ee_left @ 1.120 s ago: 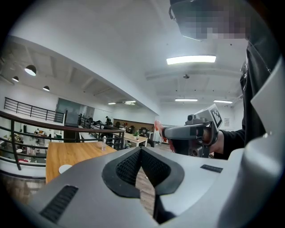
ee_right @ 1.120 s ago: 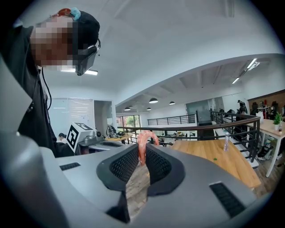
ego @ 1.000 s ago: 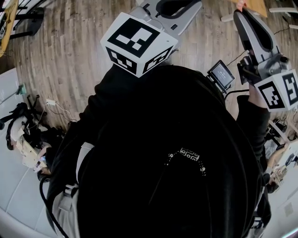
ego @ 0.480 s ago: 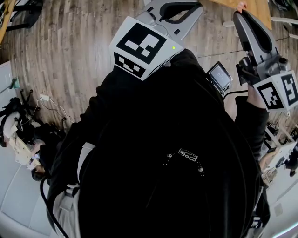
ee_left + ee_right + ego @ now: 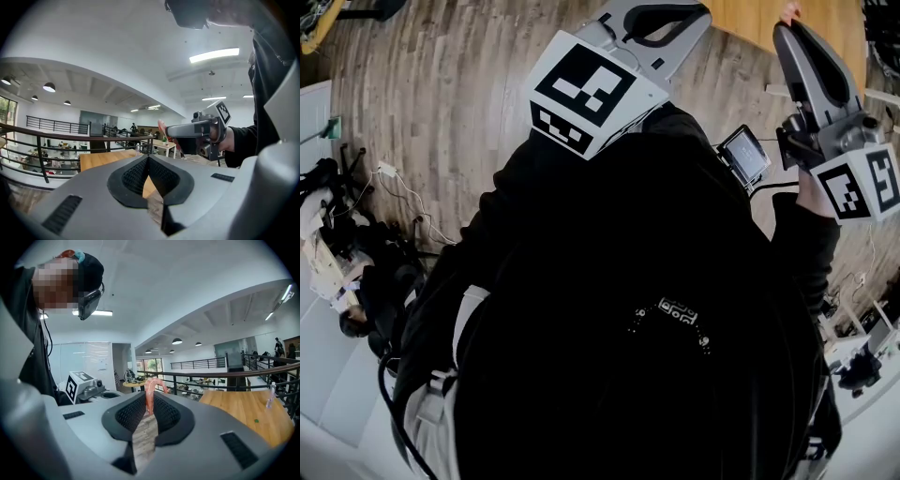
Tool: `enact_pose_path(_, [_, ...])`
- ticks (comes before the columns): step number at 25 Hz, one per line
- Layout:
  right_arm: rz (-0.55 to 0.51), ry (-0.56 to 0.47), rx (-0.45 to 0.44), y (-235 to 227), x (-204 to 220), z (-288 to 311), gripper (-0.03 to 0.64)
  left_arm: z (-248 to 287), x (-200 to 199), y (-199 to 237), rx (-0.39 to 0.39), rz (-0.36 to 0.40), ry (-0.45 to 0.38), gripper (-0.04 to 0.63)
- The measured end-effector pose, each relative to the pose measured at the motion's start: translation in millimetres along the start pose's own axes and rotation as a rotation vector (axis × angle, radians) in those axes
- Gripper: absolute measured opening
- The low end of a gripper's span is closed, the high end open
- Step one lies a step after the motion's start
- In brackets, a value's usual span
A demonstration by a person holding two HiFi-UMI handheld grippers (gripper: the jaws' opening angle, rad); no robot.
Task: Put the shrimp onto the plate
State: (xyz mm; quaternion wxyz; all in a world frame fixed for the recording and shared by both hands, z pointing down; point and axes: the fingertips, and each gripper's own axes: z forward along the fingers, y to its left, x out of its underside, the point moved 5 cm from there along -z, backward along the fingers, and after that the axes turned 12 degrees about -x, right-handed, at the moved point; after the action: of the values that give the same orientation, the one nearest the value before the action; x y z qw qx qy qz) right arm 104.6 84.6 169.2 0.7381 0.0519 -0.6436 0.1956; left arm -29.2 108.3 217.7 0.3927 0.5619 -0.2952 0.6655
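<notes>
Shrimp (image 5: 150, 389) tight between barely parted right tongs (image 5: 149, 404)

Garment: we wear a black long-sleeved top (image 5: 609, 244).
Grippers: our left gripper (image 5: 148, 158) and right gripper (image 5: 150, 397) have grey shells and black ribbed pads.
Marker cubes (image 5: 592, 89): white, with black squares.

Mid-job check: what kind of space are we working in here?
Probably an open-plan lab or workshop office, likely on an upper level. A black railing runs along the edge of the space, a light wooden table stands beside it, the floor is wood plank, and strip lights hang from a high white ceiling.
</notes>
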Motion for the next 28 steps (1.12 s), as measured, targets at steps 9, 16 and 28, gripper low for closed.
enact_pose_path(9, [0.004, 0.001, -0.044, -67.3, -14.8, 31.8, 0.061, 52.6, -8.4, 36.8, -0.037, -0.011, 0.016, -0.002])
enact_pose_path(16, [0.027, 0.01, -0.086, -125.5, -34.6, 43.3, 0.061, 101.8, -31.1, 59.1, -0.066, -0.045, 0.034, -0.002])
enact_pose_path(28, [0.084, -0.018, -0.211, -249.0, -34.1, 93.9, 0.061, 186.6, -36.6, 124.2, -0.194, -0.081, 0.084, -0.002])
